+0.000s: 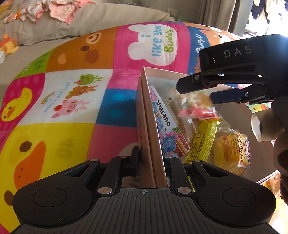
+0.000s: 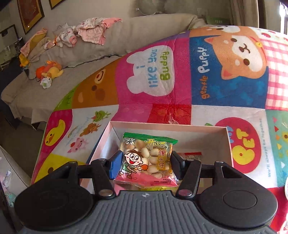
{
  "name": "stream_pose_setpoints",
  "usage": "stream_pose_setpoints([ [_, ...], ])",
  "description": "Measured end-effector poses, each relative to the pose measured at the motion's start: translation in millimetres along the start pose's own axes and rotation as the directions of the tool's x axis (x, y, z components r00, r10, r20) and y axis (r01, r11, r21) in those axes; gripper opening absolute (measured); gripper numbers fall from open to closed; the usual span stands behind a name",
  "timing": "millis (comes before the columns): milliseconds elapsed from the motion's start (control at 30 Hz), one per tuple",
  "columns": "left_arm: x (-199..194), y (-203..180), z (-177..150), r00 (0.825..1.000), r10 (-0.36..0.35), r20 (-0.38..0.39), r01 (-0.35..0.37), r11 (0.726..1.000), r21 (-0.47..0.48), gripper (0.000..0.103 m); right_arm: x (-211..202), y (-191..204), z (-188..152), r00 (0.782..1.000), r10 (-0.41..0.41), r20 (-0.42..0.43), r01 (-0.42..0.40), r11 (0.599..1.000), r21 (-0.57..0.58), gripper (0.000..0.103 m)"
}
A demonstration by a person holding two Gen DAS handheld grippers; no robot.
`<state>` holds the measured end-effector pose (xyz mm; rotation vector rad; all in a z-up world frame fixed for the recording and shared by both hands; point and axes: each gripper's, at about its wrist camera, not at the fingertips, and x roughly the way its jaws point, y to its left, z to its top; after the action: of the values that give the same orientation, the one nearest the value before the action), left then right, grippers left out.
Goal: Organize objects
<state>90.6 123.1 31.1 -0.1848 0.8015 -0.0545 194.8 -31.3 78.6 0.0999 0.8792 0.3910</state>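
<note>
Box (image 2: pixel 167 126): several snacks already inside. Left tongs (image 1: pixel 151 162) clamped on its wall. Right tongs (image 2: pixel 144 162), biscuit packet (image 2: pixel 147 158) between them, poised over box; release pending.

I'm working in a home, a living room by the look of it: beyond my right claw (image 2: pixel 144 162) lies a children's cartoon play mat (image 2: pixel 180 93), behind it a beige sofa (image 2: pixel 111 41) strewn with baby clothes (image 2: pixel 90 30) and a plush toy (image 2: pixel 49 71), framed pictures (image 2: pixel 30 14) on the wall.
</note>
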Motion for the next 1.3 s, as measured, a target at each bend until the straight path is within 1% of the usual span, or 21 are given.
stream_pose_setpoints([
  [33,0,0,0,1.0,0.0,0.0,0.0,1.0,0.0,0.018,2,-3,1,1.0,0.012,-0.006,-0.012,1.0,0.022,0.069],
  [67,0,0,0,1.0,-0.001,0.001,0.001,1.0,0.0,0.018,2,-5,1,1.0,0.018,0.001,-0.018,0.999,0.041,0.071],
  [133,0,0,0,1.0,0.0,0.002,0.0,1.0,0.0,0.018,-7,-11,-2,1.0,0.021,0.017,-0.022,0.999,0.036,0.071],
  [233,0,0,-1,1.0,0.0,0.009,0.0,1.0,0.0,0.018,-40,-25,-13,0.996,-0.02,0.083,0.02,1.0,0.004,0.074],
  [333,-1,-2,-3,1.0,0.004,0.019,-0.005,1.0,0.006,0.018,-79,-43,-37,0.983,-0.092,0.16,0.1,0.994,-0.045,0.081],
  [433,-1,-2,-3,1.0,0.006,0.02,-0.006,1.0,0.009,0.018,-121,-70,-71,0.956,-0.191,0.224,0.211,0.975,-0.067,0.083],
  [500,-1,-2,-3,1.0,0.008,0.02,-0.009,1.0,0.011,0.018,-143,-87,-94,0.93,-0.266,0.253,0.293,0.954,-0.072,0.088],
  [533,-1,-2,-3,1.0,0.01,0.021,-0.01,1.0,0.01,0.018,-151,-96,-105,0.916,-0.307,0.257,0.333,0.941,-0.065,0.088],
  [600,-1,-2,-4,1.0,0.012,0.023,-0.012,1.0,0.01,0.018,-162,-117,-128,0.895,-0.375,0.239,0.392,0.92,-0.023,0.088],
  [633,-1,-2,-4,1.0,0.014,0.024,-0.014,1.0,0.009,0.018,-167,-131,-141,0.886,-0.407,0.223,0.412,0.911,0.024,0.088],
  [700,-1,-3,-4,1.0,0.018,0.022,-0.019,1.0,0.009,0.018,-173,-154,-162,0.873,-0.443,0.202,0.429,0.896,0.111,0.088],
  [800,-1,-4,-3,1.0,0.026,0.017,-0.027,0.999,0.018,0.018,-176,-183,-186,0.877,-0.452,0.165,0.409,0.88,0.241,0.081],
  [867,-1,-5,-3,0.999,0.03,0.012,-0.03,0.999,0.02,0.018,-174,-193,-196,0.877,-0.457,0.15,0.404,0.869,0.286,0.078],
  [933,-1,-5,-3,0.999,0.03,0.011,-0.03,0.999,0.022,0.018,-169,-197,-206,0.873,-0.47,0.13,0.415,0.856,0.308,0.078],
  [967,-1,-4,-3,1.0,0.029,0.012,-0.029,0.999,0.023,0.018,-166,-198,-209,0.877,-0.464,0.122,0.41,0.857,0.313,0.078],
  [1033,-1,-4,-3,1.0,0.027,0.013,-0.028,0.999,0.021,0.018,-163,-194,-215,0.892,-0.438,0.117,0.384,0.868,0.315,0.077],
  [1100,-1,-4,-3,0.999,0.031,0.01,-0.031,0.999,0.02,0.018,-163,-183,-219,0.891,-0.436,0.129,0.389,0.877,0.283,0.077],
  [1167,-2,-5,-4,0.999,0.037,0.009,-0.037,0.999,0.022,0.018,-166,-173,-221,0.923,-0.359,0.14,0.317,0.914,0.254,0.077],
  [1200,-2,-6,-5,0.999,0.039,0.011,-0.039,0.999,0.024,0.018,-168,-167,-222,0.948,-0.286,0.138,0.25,0.939,0.234,0.077],
  [1233,-2,-6,-6,0.999,0.04,0.013,-0.041,0.999,0.026,0.018,-171,-161,-222,0.96,-0.241,0.143,0.207,0.953,0.22,0.077],
  [1300,-2,-6,-6,0.999,0.039,0.016,-0.04,0.999,0.026,0.018,-177,-147,-221,0.965,-0.205,0.167,0.174,0.968,0.179,0.077],
])
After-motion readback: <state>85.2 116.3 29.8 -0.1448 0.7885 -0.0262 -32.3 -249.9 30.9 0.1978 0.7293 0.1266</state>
